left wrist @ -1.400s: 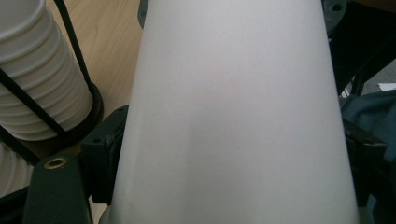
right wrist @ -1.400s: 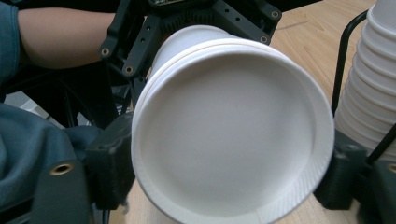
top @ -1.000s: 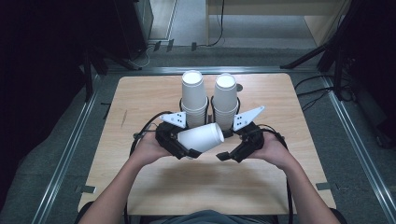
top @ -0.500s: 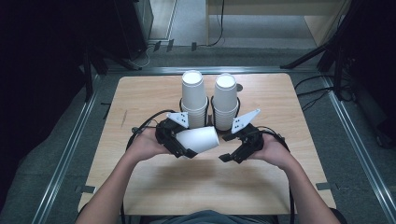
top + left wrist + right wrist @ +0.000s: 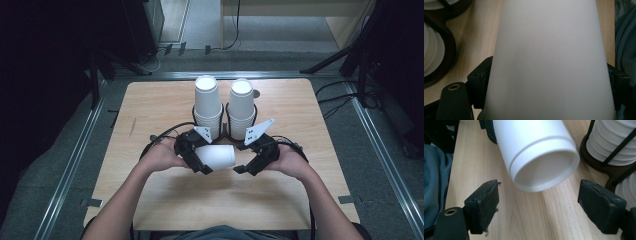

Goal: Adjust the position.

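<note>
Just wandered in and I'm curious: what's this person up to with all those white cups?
A person at a wooden table holds a tool in each hand. The left tool grips one white paper cup lying sideways, its bottom end pointing at the right tool, whose jaws stand open and empty just short of it. Behind them, two stacks of cups stand in a dark holder.

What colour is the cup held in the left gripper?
Plain white, no print; the cup shows best in the right gripper view.

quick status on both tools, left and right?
Left tool: closed on the white paper cup, which lies sideways in its jaws.
Right tool: open, holding nothing; the cup's end sits just ahead of its jaws.
</note>
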Demonstrator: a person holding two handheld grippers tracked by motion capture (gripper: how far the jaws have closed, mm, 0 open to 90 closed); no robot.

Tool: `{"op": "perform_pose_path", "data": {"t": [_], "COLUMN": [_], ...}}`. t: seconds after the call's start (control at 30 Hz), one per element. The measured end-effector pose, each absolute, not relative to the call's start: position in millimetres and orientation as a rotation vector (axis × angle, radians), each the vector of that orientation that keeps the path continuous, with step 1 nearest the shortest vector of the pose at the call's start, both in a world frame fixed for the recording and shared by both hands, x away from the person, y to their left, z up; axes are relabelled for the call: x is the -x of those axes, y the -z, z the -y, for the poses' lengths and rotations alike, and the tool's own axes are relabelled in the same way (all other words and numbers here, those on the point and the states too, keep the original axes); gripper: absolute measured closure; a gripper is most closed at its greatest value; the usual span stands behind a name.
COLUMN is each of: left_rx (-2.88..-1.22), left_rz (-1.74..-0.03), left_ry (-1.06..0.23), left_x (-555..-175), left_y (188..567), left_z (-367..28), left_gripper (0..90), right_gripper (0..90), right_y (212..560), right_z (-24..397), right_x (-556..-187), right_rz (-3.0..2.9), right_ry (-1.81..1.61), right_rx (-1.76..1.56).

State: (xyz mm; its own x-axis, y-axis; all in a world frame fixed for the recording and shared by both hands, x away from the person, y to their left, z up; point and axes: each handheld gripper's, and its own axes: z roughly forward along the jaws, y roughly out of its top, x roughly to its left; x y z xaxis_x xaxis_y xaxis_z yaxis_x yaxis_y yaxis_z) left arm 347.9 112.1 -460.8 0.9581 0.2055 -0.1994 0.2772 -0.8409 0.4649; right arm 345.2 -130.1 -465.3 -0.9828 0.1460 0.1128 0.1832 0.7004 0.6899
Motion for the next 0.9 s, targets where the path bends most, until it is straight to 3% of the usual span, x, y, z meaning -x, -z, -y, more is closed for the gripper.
{"op": "perform_pose_path", "data": {"t": [0.9], "left_rx": [-2.652], "left_rz": [-0.316], "left_ry": [0.309], "left_x": [-341.2], "left_y": [473.9], "left_z": [-86.1], "left_gripper": [15.7], "right_gripper": [19.3], "right_y": [479.1], "right_z": [91.6], "right_x": [-334.3], "right_rz": [2.897], "right_ry": [1.003], "right_rx": [0.097]}}
